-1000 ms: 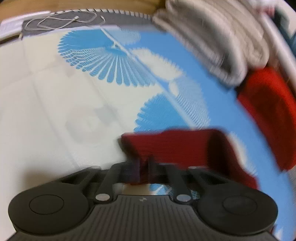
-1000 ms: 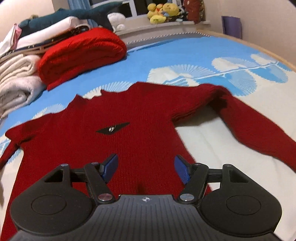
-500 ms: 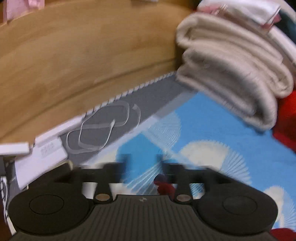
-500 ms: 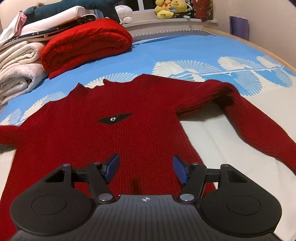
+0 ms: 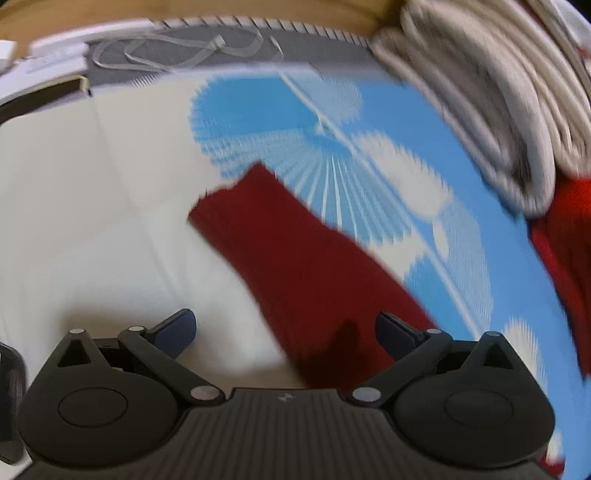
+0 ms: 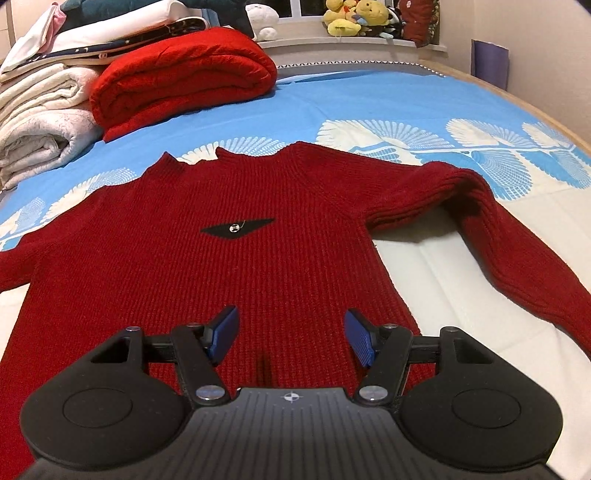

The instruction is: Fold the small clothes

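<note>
A dark red knit sweater [image 6: 229,266] lies flat, front up, on the bed, with a black patch [image 6: 238,228] on its chest. Its right sleeve [image 6: 509,251] bends down to the right. Its left sleeve [image 5: 295,258] lies stretched out in the left wrist view, cuff toward the far left. My left gripper [image 5: 284,332] is open and empty above that sleeve. My right gripper [image 6: 291,336] is open and empty over the sweater's lower body.
A folded bright red blanket [image 6: 181,77] and a stack of folded cream blankets [image 6: 40,118] sit at the back left, also in the left wrist view [image 5: 498,110]. Plush toys [image 6: 354,18] line the window sill. A cable [image 5: 177,55] lies at the bed's edge.
My left gripper was shut on the sleeve cuff, carried it outward, then opened; the sleeve now lies flat. My right gripper has stayed open over the sweater.
</note>
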